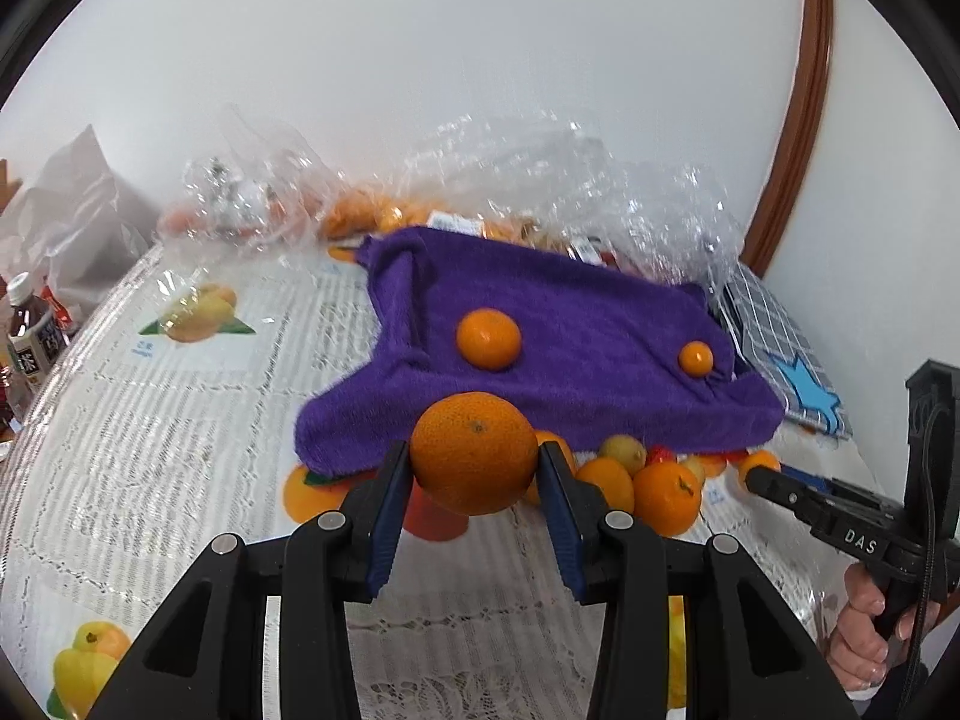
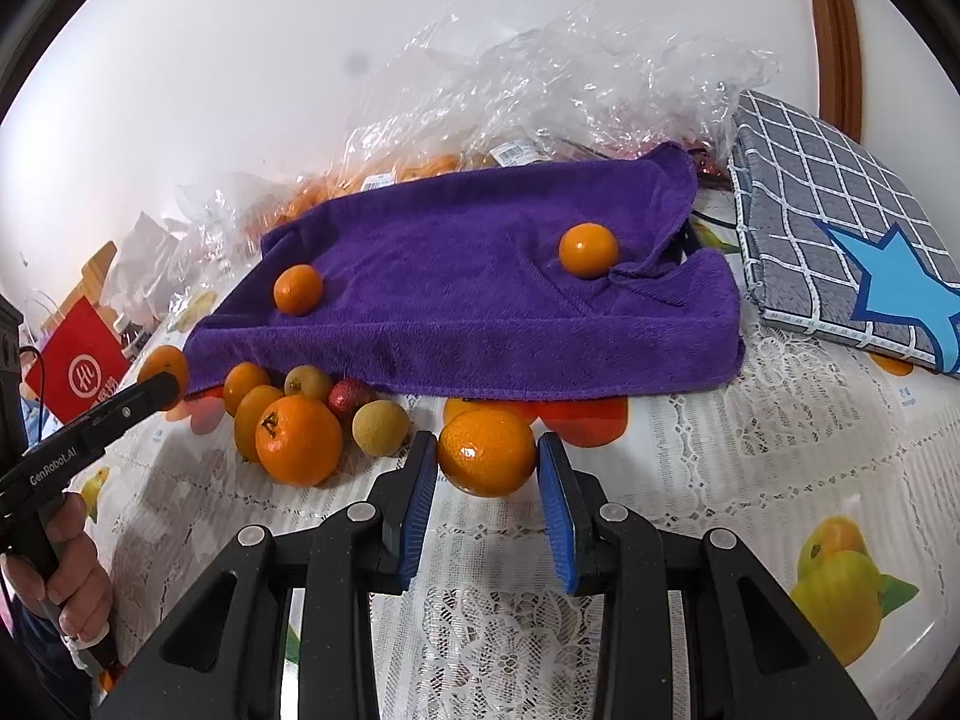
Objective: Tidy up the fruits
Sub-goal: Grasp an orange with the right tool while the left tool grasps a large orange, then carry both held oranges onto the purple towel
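Left gripper (image 1: pixel 474 474) clamped on large dimpled orange (image 1: pixel 474 461) before purple fleece towel (image 1: pixel 558 336); right gripper (image 2: pixel 487 471) flanking smooth round orange (image 2: pixel 486 451), seemingly gripped, contact unclear.

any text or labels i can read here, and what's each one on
"DAS" on the right hand-held gripper, on its body.
"GenRobot.AI" on the left hand-held gripper, on its body.
"茶" on the bottle label; the smaller print is blurred.
A white circled character on the red bag; the text beside it is cut off.
Barcode stickers on the plastic bags: too small.
Tablecloth captions: too small.
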`<state>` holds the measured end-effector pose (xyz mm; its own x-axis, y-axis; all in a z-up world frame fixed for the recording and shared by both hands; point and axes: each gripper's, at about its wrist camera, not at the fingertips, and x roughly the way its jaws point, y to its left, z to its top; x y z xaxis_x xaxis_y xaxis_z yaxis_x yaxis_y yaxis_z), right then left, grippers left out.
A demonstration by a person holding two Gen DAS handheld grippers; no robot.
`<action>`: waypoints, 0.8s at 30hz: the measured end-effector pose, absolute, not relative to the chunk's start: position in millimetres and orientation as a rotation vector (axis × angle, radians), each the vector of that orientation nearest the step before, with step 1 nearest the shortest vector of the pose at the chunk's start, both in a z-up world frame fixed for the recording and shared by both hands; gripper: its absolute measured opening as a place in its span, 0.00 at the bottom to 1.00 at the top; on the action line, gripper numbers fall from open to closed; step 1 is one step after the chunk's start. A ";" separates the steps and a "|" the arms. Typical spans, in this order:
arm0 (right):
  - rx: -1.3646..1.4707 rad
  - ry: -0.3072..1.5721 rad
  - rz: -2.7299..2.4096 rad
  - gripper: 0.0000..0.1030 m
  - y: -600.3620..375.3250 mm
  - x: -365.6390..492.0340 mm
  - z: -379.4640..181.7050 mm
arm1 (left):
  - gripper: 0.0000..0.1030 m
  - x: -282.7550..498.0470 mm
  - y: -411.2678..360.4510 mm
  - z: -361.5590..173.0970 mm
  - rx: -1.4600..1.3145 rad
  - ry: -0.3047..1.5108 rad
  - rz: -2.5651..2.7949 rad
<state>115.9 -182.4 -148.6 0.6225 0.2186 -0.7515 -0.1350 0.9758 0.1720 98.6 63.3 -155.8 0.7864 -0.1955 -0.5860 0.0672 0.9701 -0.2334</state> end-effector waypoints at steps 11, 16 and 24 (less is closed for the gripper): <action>0.069 0.835 0.195 0.33 -183.4 117.7 -126.4 | 0.39 100.5 65.3 -149.7 -0.208 0.626 -0.137; 0.055 0.782 0.188 0.33 -189.5 125.4 -102.8 | 0.39 105.7 67.1 -135.4 -0.260 0.616 -0.158; 0.037 0.737 0.165 0.33 -200.1 145.6 -80.9 | 0.39 122.5 60.8 -93.7 -0.230 0.546 -0.167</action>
<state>145.6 -200.1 -80.9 0.7280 0.1632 -0.6659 -0.1369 0.9863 0.0921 122.5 60.8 -93.7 0.8421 -0.2173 -0.4936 0.0954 0.9608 -0.2601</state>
